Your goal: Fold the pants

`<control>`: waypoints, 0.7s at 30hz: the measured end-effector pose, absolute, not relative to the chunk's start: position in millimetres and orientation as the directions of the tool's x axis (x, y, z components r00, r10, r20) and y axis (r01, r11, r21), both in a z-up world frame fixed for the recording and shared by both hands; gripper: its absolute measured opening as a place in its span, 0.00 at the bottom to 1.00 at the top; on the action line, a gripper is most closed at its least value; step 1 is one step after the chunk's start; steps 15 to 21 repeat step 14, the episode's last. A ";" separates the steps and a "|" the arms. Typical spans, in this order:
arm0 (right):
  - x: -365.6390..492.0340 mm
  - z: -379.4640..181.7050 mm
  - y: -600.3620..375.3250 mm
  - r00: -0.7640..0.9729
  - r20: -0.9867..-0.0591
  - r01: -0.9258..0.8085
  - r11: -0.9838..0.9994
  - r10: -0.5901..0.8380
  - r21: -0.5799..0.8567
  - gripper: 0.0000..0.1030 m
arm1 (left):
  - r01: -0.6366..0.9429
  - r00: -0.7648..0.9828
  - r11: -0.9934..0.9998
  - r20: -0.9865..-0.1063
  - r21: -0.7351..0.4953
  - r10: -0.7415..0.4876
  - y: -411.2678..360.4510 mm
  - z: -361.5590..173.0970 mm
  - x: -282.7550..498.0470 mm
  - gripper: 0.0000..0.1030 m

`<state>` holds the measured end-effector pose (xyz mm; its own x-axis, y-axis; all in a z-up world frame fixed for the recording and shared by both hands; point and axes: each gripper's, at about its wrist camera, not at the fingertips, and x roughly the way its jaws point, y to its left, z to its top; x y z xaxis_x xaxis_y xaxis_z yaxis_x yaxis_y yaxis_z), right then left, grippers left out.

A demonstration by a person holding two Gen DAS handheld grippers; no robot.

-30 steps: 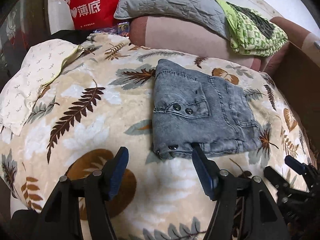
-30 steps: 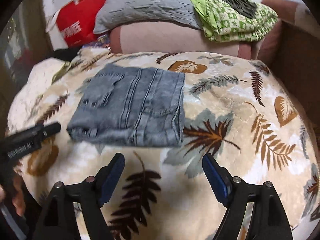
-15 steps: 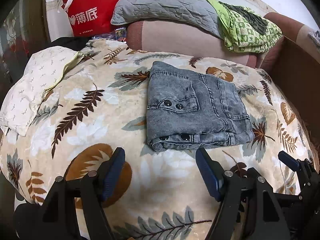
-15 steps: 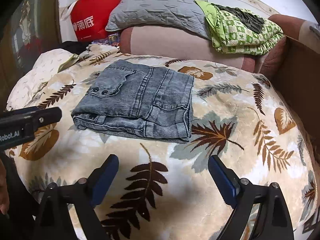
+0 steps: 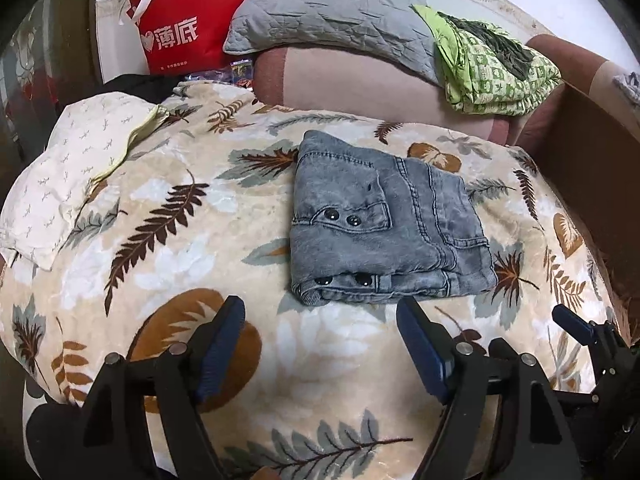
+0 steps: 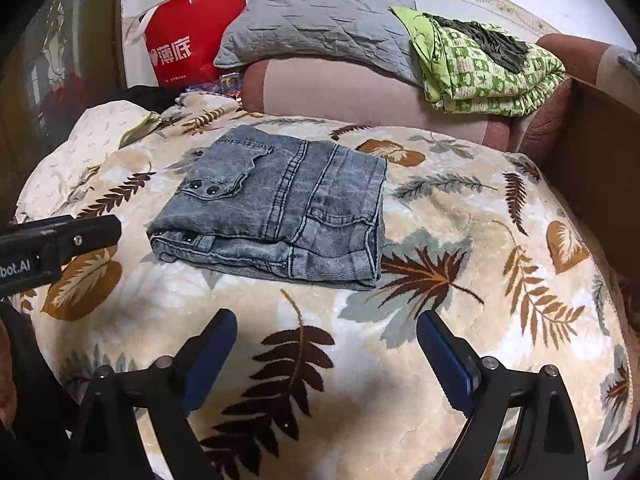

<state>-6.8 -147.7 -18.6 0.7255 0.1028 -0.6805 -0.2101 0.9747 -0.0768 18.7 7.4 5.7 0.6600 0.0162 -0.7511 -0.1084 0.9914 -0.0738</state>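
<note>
Right wrist view: folded pants [image 6: 280, 212] on blanket [image 6: 460, 220]; both grippers' jaws spread, holding nothing.

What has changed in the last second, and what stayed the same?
Both grippers, left gripper and right gripper, drew back from the folded pants, open and empty throughout. The pants kept their folded shape on the leaf-print blanket.

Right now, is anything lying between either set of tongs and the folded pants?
Nothing visible. Only bare leaf-print blanket lies between the open left tongs and the folded pants, and the same goes for the open right tongs. Neither set touches the pants.
</note>
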 end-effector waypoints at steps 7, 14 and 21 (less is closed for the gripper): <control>-12.7 -5.3 -151.5 0.732 -0.677 -0.207 0.972 0.077 -0.113 0.90 | -0.079 0.679 0.996 -0.734 -0.049 0.017 -1.2 13.3 27.1 0.78; -12.7 -5.1 -155.6 0.725 -0.686 -0.188 0.975 0.058 -0.117 0.90 | -0.054 0.689 0.997 -0.725 -0.057 -0.004 -5.0 13.3 33.0 0.88; -12.7 -5.1 -155.6 0.725 -0.686 -0.188 0.975 0.058 -0.117 0.90 | -0.054 0.689 0.997 -0.725 -0.057 -0.004 -5.0 13.3 33.0 0.88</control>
